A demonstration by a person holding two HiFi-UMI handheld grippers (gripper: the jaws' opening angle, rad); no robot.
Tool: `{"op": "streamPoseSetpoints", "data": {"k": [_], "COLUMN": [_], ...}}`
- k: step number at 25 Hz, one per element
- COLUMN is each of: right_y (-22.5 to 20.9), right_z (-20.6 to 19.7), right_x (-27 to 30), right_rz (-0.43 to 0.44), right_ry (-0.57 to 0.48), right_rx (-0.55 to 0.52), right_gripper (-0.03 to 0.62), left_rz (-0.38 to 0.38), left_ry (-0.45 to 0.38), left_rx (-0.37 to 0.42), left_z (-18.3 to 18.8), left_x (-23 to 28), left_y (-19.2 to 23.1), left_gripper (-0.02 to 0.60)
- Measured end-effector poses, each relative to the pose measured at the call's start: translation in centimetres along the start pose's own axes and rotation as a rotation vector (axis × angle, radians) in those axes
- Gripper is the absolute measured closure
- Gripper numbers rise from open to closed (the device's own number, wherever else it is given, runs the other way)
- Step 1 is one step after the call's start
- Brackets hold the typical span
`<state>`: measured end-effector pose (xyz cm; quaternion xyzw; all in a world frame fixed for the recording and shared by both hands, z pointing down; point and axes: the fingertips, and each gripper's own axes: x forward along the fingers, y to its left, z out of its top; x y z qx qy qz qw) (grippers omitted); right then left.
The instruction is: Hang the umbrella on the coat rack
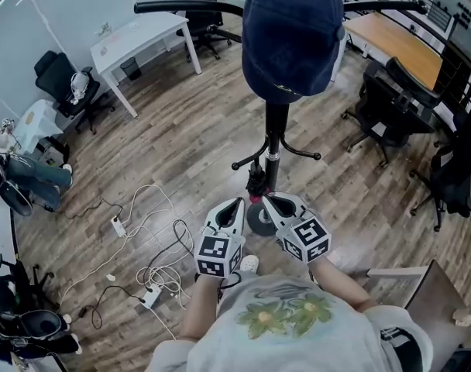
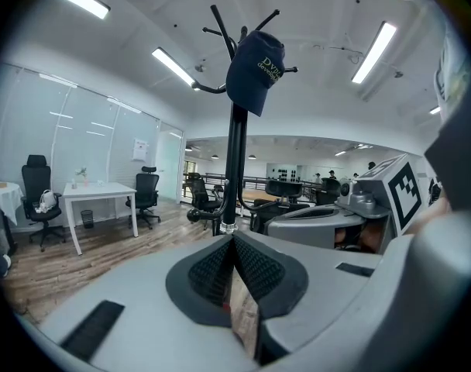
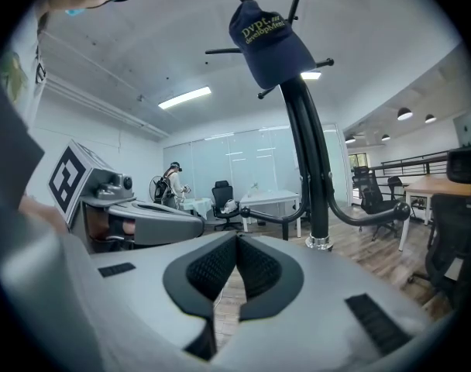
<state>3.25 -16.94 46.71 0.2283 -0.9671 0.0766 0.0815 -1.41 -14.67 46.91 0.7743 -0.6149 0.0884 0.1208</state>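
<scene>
— Where is the umbrella (image 1: 256,181) hanging?
— Low beside the coat rack (image 1: 276,130) pole, apparently pointing its pink end down. The left gripper (image 1: 237,202) and right gripper (image 1: 268,198) are sitting closed, empty. The cap (image 1: 291,29) lettering is beginning "DV".

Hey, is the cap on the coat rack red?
No, the cap hanging at the top of the coat rack is dark blue with pale lettering.

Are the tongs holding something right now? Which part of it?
Nothing is held. The left tongs and the right tongs are both shut and empty, facing the coat rack.
</scene>
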Motion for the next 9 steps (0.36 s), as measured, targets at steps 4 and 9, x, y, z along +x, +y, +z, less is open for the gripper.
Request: {"op": "streamPoseSetpoints", "data": {"k": [4, 9], "right_y": [0.1, 0.2], "right_z": [-0.1, -0.2], "right_x": [-0.3, -0.8], "right_rz": [0.006, 0.015], "right_ry": [0.0, -0.003], "right_rx": [-0.003, -0.01], "right_gripper": [0.591, 0.591], "left_rz": [-0.003, -0.027], "left_ry": [-0.006, -0.007], "left_rx": [-0.002, -0.005], "left_z": [0.0, -0.1], "left_x": [-0.2, -0.4], "left_y": [-0.4, -1.3], "left_gripper": [0.58, 0.58]}}
